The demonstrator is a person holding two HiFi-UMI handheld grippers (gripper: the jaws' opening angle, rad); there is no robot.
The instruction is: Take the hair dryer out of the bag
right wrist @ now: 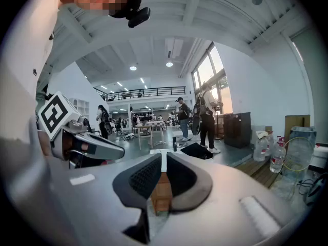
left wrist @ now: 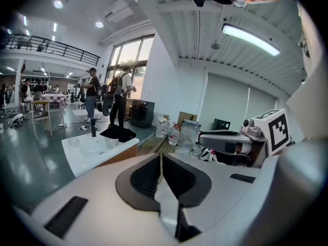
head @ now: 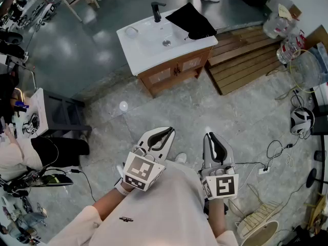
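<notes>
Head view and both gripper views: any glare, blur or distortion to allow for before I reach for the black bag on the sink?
Head view: evenly lit and sharp, the flat black fabric bag clear on the white sink top; edges bend. Left gripper view: strong fisheye, dark corners, glaring ceiling strip light. Right gripper view: same warp, tall window bright, near jaws soft.

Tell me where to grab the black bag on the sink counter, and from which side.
Probably where the bag overhangs the right end of the counter, approached from that side: it lies flat and limp, so only there can tongs close around fabric.
</notes>
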